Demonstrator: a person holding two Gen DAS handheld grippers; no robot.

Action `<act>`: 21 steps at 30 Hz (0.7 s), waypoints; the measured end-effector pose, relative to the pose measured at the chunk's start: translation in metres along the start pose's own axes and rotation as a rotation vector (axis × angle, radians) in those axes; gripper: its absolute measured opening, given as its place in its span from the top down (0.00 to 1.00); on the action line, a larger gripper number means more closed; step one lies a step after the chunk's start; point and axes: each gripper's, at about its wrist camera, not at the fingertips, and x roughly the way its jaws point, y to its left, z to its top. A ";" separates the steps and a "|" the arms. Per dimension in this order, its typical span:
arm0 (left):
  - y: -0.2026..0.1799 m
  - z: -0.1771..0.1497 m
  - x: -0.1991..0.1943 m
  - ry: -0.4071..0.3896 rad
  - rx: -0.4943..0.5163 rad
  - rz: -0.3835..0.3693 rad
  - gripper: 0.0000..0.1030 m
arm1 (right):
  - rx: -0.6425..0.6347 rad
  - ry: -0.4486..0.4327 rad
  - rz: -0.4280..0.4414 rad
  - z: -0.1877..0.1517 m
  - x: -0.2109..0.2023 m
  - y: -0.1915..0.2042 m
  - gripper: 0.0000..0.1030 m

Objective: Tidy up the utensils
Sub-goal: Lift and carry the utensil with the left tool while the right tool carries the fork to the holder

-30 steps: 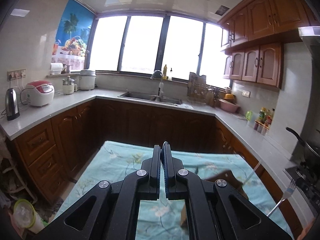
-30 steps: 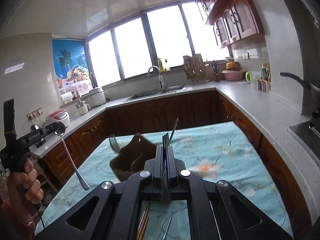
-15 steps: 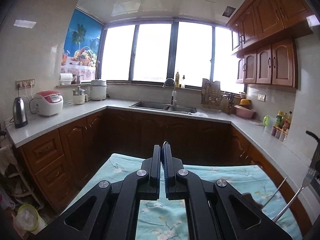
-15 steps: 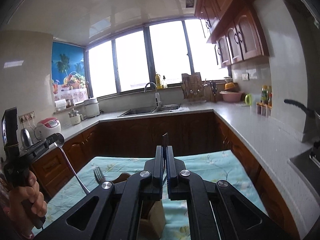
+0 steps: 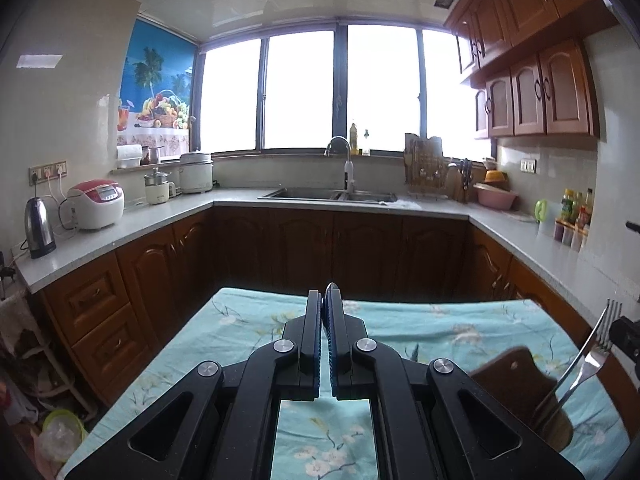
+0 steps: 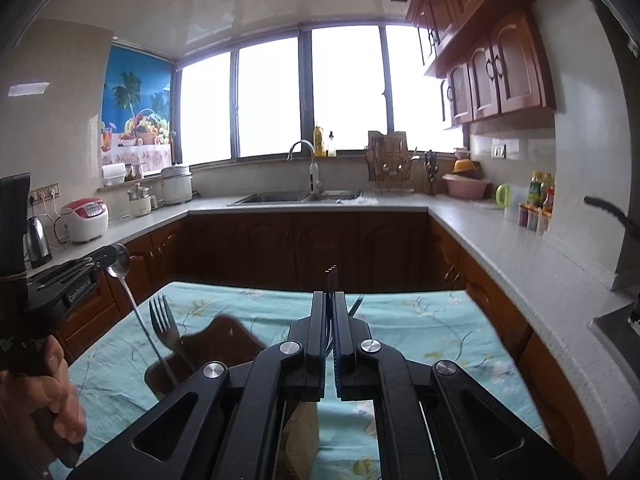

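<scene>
Between the closed jaws of the right gripper [image 6: 329, 304] a fork [image 6: 331, 276] stands clamped, tines up. Left gripper [image 5: 325, 308] jaws pinch a spoon [image 6: 120, 266] at its bowl. Below, a brown holder [image 6: 212, 346] on the floral table [image 6: 420, 320] keeps another fork [image 6: 162, 322].

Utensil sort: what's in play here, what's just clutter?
In play: left gripper with spoon; right gripper with held fork; standing fork; brown holder.
Clutter: kettle, rice cooker, pink basin, sauce bottles.
</scene>
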 end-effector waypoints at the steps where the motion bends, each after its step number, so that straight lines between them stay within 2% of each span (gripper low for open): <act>1: 0.000 0.002 0.001 0.001 0.011 0.000 0.99 | 0.002 0.009 0.008 -0.004 0.002 0.001 0.98; 13: 0.007 -0.006 -0.007 -0.007 0.076 -0.027 0.98 | -0.002 0.087 0.040 -0.034 0.020 0.010 0.97; 21: 0.006 -0.017 -0.009 -0.023 0.109 -0.020 0.98 | 0.007 0.107 0.054 -0.037 0.021 0.010 0.97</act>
